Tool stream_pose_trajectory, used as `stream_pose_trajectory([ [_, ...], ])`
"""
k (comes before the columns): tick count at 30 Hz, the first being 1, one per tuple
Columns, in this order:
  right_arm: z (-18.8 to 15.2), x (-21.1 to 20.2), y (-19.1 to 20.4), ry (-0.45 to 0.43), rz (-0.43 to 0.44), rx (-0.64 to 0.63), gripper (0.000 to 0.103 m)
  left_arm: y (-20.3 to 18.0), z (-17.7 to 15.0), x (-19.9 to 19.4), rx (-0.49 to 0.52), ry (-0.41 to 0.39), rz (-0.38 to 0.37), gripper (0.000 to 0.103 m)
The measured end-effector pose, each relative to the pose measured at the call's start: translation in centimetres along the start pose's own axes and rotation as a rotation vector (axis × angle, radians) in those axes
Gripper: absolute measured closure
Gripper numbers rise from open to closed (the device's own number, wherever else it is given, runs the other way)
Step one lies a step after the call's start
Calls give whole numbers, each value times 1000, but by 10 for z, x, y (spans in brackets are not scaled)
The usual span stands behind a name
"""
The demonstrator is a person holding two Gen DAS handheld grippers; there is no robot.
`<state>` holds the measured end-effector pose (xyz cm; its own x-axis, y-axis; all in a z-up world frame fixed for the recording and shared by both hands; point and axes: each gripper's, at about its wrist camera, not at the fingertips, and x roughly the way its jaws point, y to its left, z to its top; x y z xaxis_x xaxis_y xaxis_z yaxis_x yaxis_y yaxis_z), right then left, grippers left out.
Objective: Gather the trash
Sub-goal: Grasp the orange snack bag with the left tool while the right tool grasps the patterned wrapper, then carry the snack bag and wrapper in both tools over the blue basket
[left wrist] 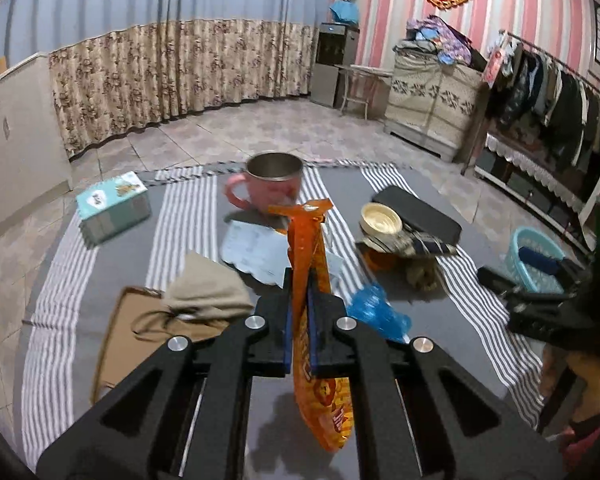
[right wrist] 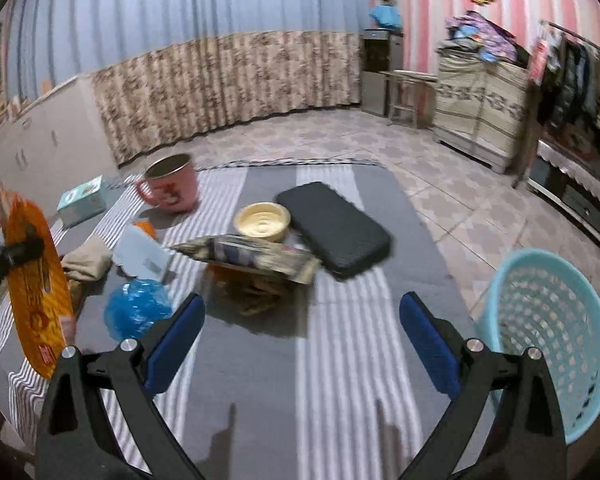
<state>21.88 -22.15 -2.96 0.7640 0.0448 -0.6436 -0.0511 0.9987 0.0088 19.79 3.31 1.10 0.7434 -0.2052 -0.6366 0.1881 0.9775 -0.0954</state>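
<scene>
Left gripper (left wrist: 300, 320): clamped on orange snack wrapper (left wrist: 308, 264), lifted off the table.
Right gripper (right wrist: 300, 340): wide, empty.
Basket (right wrist: 548, 320): seemingly empty — view partial.
Left: blue plastic wad (right wrist: 136, 312), striped wrapper (right wrist: 252, 256).

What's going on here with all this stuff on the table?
A person is clearing rubbish off a table with a hand-held gripper in each hand. The left gripper is shut on an orange snack bag, held up off the table. The right gripper is open and empty, pointing at a crumpled striped wrapper. A blue plastic wad also lies on the table. A light blue basket stands by the table's right edge.
</scene>
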Motion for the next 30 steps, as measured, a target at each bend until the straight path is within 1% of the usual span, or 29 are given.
stream_pose_trajectory([
  [2,5,11,13,13,-17,-37,7,10,4,-1,0,-8,9,99],
  [5,12,31,24,59,-11,-35,7,24,11,-3,9,-22,26,99],
  [10,17,54,37,114,-10,-40,8,41,17,-3,0,-38,26,99],
  [12,15,61,42,138,-18,-58,9,49,18,1,-8,-37,21,99],
  [13,14,63,45,141,-27,-75,13,51,18,3,-13,-36,20,99],
  [15,14,64,48,141,-40,-104,36,54,19,9,-22,-26,21,99],
  [16,15,63,49,136,-36,-116,41,56,19,13,-26,-20,24,99],
  [18,18,61,49,124,-27,-130,57,55,19,17,-26,-16,24,99],
  [19,20,60,50,118,-23,-142,63,54,19,19,-23,-15,25,99],
  [20,21,58,50,109,-17,-158,73,52,19,20,-19,-15,26,99],
  [21,21,55,49,99,-19,-166,81,50,19,21,-16,-16,27,99],
  [24,24,49,44,64,-35,-170,92,44,21,24,-9,-17,29,99],
  [25,25,47,41,50,-38,-164,93,42,21,25,-9,-17,30,99],
  [27,29,40,32,14,-47,-148,99,39,22,25,-5,-19,29,99],
  [30,33,28,17,-38,-64,-123,101,30,25,24,14,-30,38,99],
])
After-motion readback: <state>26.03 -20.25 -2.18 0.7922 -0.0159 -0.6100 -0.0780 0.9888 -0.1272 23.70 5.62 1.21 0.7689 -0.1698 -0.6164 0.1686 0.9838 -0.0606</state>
